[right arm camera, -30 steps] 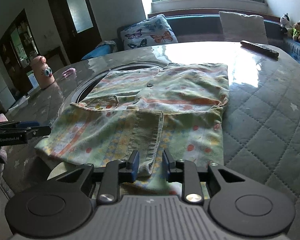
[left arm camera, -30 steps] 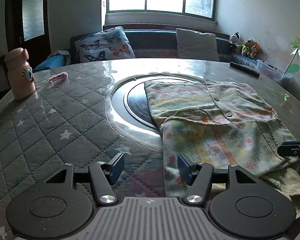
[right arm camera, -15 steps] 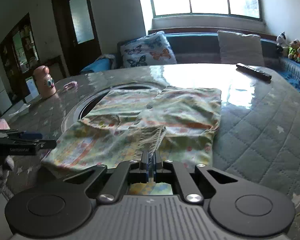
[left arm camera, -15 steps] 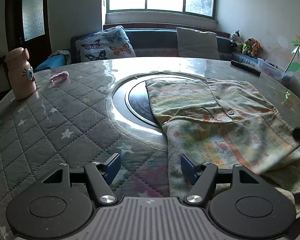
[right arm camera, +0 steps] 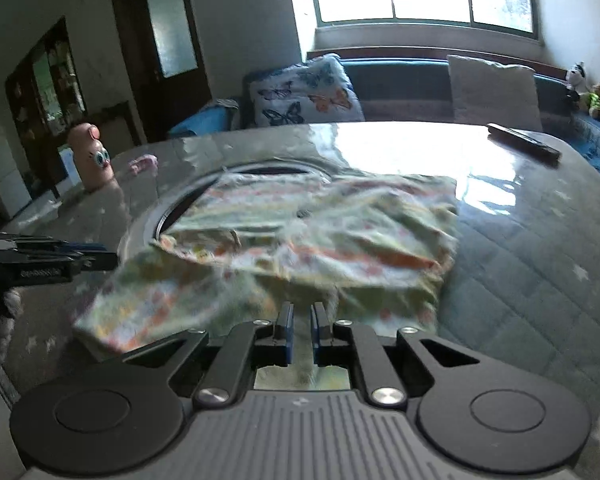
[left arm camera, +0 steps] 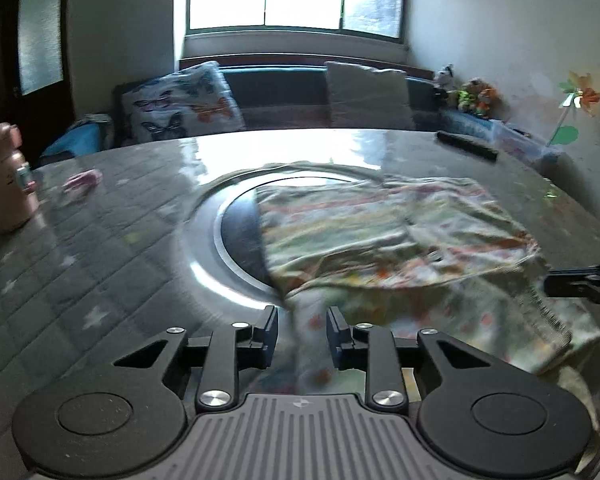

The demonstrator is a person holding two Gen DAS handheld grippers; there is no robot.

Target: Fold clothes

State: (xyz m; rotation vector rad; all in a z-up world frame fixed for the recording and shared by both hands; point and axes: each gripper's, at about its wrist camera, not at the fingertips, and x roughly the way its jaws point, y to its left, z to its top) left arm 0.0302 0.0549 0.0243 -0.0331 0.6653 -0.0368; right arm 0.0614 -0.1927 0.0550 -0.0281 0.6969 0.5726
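A pale green patterned shirt (left arm camera: pixel 384 236) lies partly folded on the round table, over the dark turntable ring; it also shows in the right wrist view (right arm camera: pixel 312 240). My left gripper (left arm camera: pixel 302 330) has its jaws part open around the shirt's near left edge, lifted off the table. My right gripper (right arm camera: pixel 302 330) has its jaws nearly together on the shirt's near hem and holds it raised. Each gripper shows at the edge of the other's view: the right (left arm camera: pixel 580 290), the left (right arm camera: pixel 48 262). Both views are blurred by motion.
A pink bottle (right arm camera: pixel 92 156) and a small pink item (right arm camera: pixel 142 164) stand at the table's left. A black remote (right arm camera: pixel 524 145) lies at the far right. A quilted cover (left arm camera: pixel 80 264) lies on the table. A sofa with cushions (left arm camera: pixel 184 108) is behind.
My left gripper has narrowed its jaws around the shirt's edge. My right gripper, shut on the hem since half a second ago, has lifted it, and the near part of the shirt has risen and bunched.
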